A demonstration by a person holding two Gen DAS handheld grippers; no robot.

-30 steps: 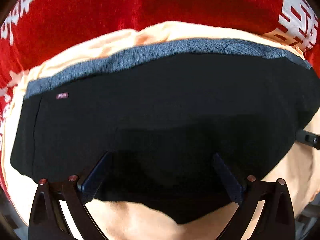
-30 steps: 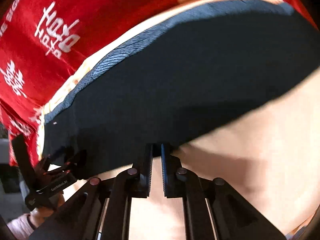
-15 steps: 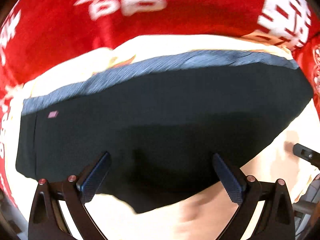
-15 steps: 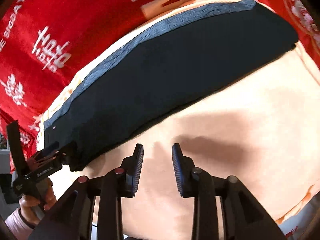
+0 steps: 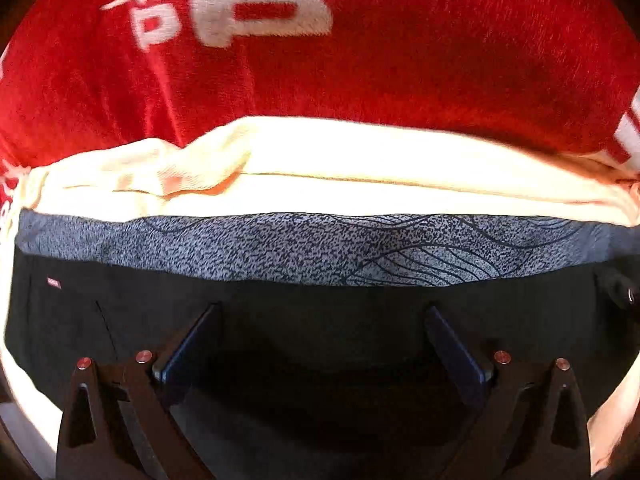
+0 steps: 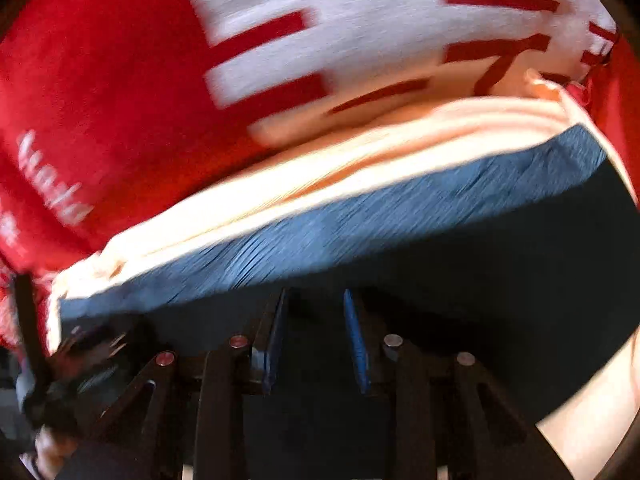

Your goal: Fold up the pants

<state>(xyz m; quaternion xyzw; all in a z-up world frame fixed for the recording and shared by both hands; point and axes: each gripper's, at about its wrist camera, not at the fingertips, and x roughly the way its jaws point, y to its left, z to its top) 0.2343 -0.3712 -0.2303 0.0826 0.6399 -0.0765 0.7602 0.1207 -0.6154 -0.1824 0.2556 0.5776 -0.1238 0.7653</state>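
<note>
A: Where are the pants?

B: The pants (image 5: pixel 320 320) lie flat on a pale peach sheet (image 5: pixel 340 196). They are black, with a speckled grey band (image 5: pixel 300 244) along the far edge. A small pink label (image 5: pixel 53 282) sits near the left end. Beyond the sheet lies a red blanket (image 5: pixel 400 60) with white lettering.

A: What is the left claw doing?

B: The left claw (image 5: pixel 320 320) is spread wide, low over the black fabric, with nothing between its fingers (image 5: pixel 188 344).

A: And the right claw?

B: The right claw (image 6: pixel 316 320) is over the pants too, in a blurred view. Its two fingers (image 6: pixel 356 340) stand partly apart with a narrow gap, and only dark fabric shows there. I cannot tell whether they touch the cloth.

A: Anything else?

B: In the right camera's view, the left claw appears blurred at the near left corner of the pants.
</note>
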